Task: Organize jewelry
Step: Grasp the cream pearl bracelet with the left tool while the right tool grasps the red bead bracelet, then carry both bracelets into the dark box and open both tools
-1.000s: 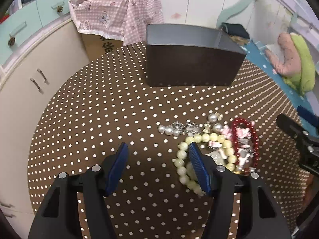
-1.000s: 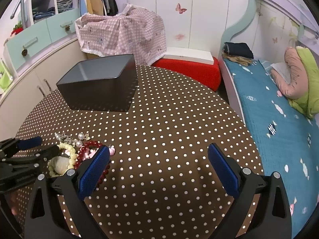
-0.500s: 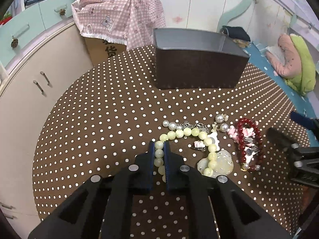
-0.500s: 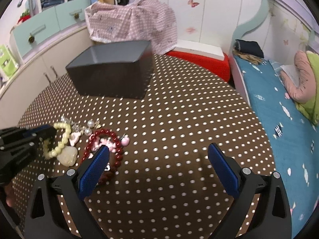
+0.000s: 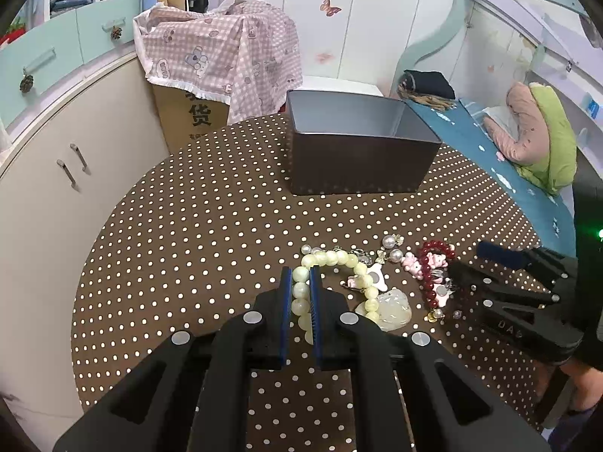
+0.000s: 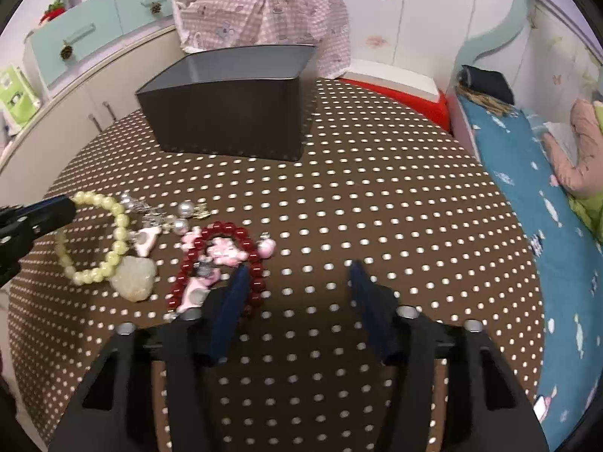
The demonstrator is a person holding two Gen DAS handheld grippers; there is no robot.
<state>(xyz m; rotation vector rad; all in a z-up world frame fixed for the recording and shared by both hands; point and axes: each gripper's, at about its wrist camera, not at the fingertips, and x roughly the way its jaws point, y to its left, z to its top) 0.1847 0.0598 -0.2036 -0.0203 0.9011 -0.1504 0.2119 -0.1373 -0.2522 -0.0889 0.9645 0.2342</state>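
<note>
My left claw (image 5: 301, 278) has bare dotted tablecloth (image 5: 196, 226) ahead, up to the open dark box (image 5: 358, 150) at the far side. To the right the way's cluttered: red bead bracelet (image 5: 427, 267), pearls, pink charms (all tangled tog.), w/ my right claw (image 6: 297, 271) spread wide just beyond them. Cloth right of that claw lies bare.
</note>
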